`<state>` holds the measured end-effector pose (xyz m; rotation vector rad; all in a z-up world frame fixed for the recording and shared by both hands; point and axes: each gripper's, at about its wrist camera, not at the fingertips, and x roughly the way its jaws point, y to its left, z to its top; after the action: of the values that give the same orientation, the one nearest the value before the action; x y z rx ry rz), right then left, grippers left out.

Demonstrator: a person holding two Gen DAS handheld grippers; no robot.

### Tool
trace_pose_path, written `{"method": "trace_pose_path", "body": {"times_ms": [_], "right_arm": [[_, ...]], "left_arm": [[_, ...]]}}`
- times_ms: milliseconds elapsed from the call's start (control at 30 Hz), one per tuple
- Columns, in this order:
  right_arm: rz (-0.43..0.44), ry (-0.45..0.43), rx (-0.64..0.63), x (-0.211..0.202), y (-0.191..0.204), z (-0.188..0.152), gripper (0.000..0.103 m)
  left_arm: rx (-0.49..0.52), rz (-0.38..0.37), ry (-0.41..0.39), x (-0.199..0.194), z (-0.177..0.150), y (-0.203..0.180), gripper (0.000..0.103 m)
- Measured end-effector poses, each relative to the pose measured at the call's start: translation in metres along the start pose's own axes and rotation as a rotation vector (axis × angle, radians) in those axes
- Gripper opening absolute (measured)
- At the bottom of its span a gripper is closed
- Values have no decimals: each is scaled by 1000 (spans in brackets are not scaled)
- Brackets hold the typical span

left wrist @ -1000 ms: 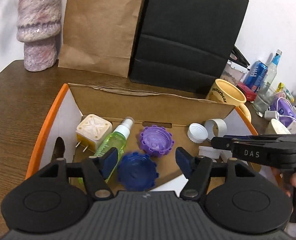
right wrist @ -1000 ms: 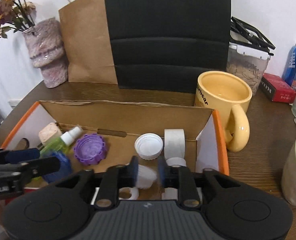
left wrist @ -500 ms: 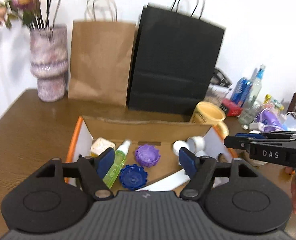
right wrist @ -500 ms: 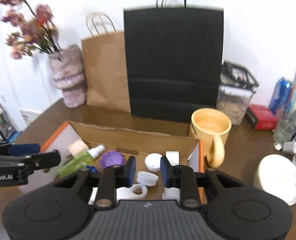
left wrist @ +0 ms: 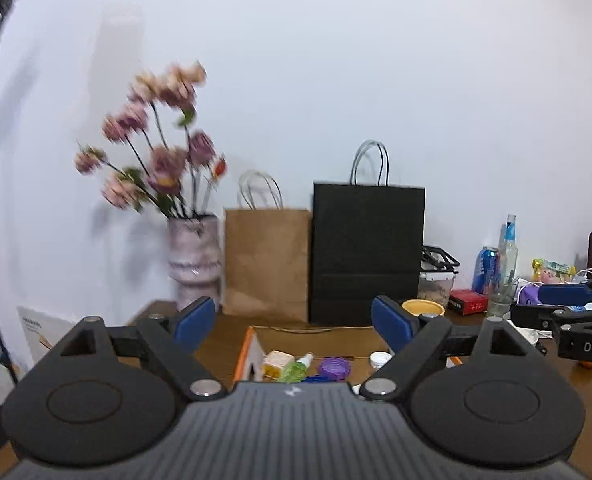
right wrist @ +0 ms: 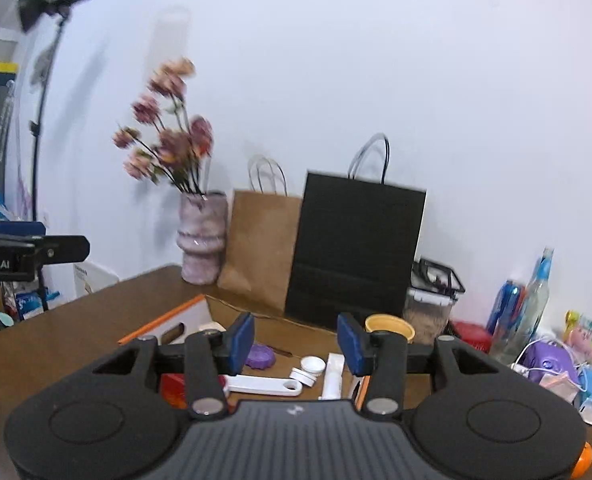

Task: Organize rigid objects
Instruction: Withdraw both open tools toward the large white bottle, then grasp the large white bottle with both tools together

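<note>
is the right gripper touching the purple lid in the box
Apart. In the right wrist view the right gripper is open and empty, raised well above the box; the purple lid lies on the box floor far below its fingers.

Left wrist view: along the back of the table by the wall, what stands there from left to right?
Flower vase → brown paper bag → black paper bag → clear lidded container → blue can → clear bottle.
</note>
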<state>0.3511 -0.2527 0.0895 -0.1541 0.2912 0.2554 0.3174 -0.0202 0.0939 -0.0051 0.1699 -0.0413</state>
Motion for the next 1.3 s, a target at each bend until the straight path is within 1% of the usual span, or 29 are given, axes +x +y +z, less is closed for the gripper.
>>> {"method": "trace_pose_path", "body": {"times_ms": [67,133,267,333,433,500,567,600,633,733,867,933,967,1100,1133,1200,1267,1300], "right_arm": [[-20,-22,-16,-25,11,-12,51],[-30,-38,-21,-48,23,-26,52],[-14,-54,7,-100,45,-63,55],[-13,-53,39,-124,55,-82,55],[-13,-30,108,-165,72,-115,56],[18,-16,135,-184,80,-131,56],[32,2,133,-193,86,-140,56],[28,6,129,-196,88,-141,56],[22,6,128,-197,89,-143,56],[8,8,157,-197,84,-146,56],[-4,23,189,-187,70,-151,56],[-4,37,214,-179,61,-155,56],[-4,48,230,-172,54,-157,56],[-5,90,257,-140,34,-158,56],[7,97,262,-129,28,-155,56],[58,117,294,-104,13,-148,55],[104,138,304,-77,1,-139,54],[110,145,297,-63,-4,-134,52]], "left_arm": [[8,4,-25,-27,-10,-1,88],[-5,0,-20,-54,-23,-1,88],[-39,-13,-20,-107,-55,1,91],[-53,-7,-4,-138,-79,0,91],[-72,-14,41,-182,-110,1,91],[-70,-12,51,-203,-121,2,91],[-64,-25,52,-214,-122,0,91],[-59,-51,50,-215,-119,-2,91],[-58,-61,42,-215,-117,-3,91],[-85,-49,40,-209,-115,-5,91],[-109,-78,101,-193,-121,-6,91],[-109,-78,131,-181,-127,-8,88],[-112,-78,148,-174,-129,-10,86],[-141,-110,236,-136,-131,-13,69],[-146,-125,251,-127,-131,-15,65],[-153,-151,284,-102,-127,-21,60],[-160,-206,307,-74,-122,-29,60],[-162,-225,315,-61,-120,-34,60]]}}
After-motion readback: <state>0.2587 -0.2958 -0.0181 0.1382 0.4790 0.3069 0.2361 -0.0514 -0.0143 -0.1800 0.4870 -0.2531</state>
